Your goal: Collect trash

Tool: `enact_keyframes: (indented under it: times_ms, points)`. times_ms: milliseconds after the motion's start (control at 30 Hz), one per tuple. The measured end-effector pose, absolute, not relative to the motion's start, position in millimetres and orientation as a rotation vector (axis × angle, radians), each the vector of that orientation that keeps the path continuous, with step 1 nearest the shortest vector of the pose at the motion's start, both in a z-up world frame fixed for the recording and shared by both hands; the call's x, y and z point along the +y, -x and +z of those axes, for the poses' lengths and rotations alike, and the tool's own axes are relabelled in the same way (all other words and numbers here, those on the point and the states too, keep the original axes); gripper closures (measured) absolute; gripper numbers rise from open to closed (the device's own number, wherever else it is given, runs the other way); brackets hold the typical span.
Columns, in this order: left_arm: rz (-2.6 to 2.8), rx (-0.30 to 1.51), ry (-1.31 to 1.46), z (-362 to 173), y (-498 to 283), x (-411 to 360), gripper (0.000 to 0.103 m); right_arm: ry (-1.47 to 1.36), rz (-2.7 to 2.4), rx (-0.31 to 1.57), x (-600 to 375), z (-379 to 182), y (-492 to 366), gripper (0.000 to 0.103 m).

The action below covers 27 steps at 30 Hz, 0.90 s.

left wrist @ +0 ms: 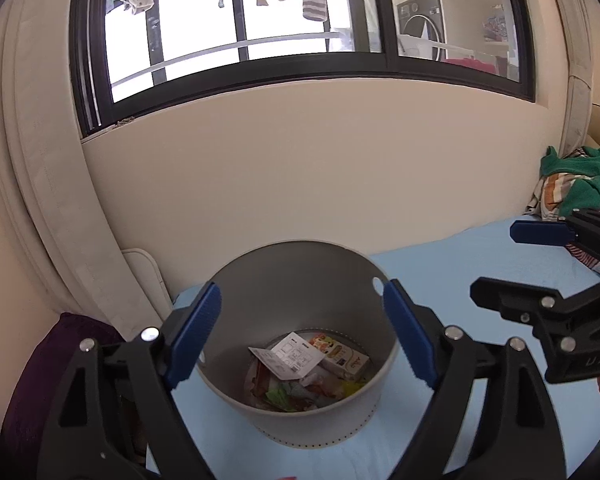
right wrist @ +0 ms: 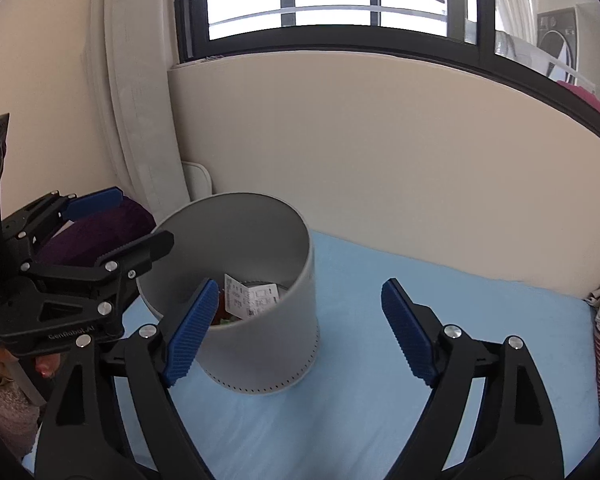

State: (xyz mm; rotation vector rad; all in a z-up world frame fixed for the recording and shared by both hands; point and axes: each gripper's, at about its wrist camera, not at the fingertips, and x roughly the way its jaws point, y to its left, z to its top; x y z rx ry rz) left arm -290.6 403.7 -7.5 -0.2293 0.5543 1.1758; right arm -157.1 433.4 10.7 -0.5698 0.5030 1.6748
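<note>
- Left gripper [left wrist: 302, 336]: jaws spread wide, nothing between the blue pads [left wrist: 196, 334]. In the left wrist view it fills the lower half of the frame, framing the mouth of the grey bin [left wrist: 300, 412]; whether the pads touch the bin wall cannot be told.
- Right gripper [right wrist: 296, 330]: jaws likewise released and empty. In the right wrist view its left pad [right wrist: 190, 334] lies across the bin [right wrist: 268, 344] at lower centre of the frame; the right pad is over bare blue sheet [right wrist: 480, 320]. Contact with the bin cannot be told.
- Each gripper shows in the other's view: the right one at the right edge of the left wrist view [left wrist: 512, 264], the left one at the left edge of the right wrist view [right wrist: 136, 220], both agape.
- Trash [left wrist: 304, 372]: lies in the bottom of the bin, lower centre. A white printed slip [left wrist: 294, 360] on top, a small carton [left wrist: 340, 358] to its right, green and red wrappers beneath.
- Bin stands upright on the blue sheet, near the cream wall [left wrist: 300, 160], a row of small holes round its base.
- Writing: "GenRobot.AI" reads on the left gripper's body, lower left of the right wrist view. Print on the slip and carton is too small to read.
- Heap of green and striped cloth [left wrist: 580, 188] at right edge; purple cushion [right wrist: 96, 232] at left.
</note>
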Motion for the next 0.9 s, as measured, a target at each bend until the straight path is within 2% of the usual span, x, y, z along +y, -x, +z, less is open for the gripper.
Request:
enact_keyframes:
  times_ms: [100,433,567,900]
  points:
    - [1.122,0.561,0.214,-8.4,272.3,393.2,0.019,0.546,1.59,0.507,406.3,8.6,139.7,0.015]
    - [0.89,0.582,0.164,-20.0,191.8,339.0,0.018,0.314,1.229,0.587,298.1,7.3,48.5,0.014]
    - [0.784,0.593,0.143,-24.4,155.0,309.7,0.018,0.252,1.034,0.587,243.2,6.4,18.8,0.01]
    - [0.526,0.614,0.105,-28.9,70.0,223.9,0.018,0.24,0.636,0.611,109.7,-3.7,-29.2,0.009]
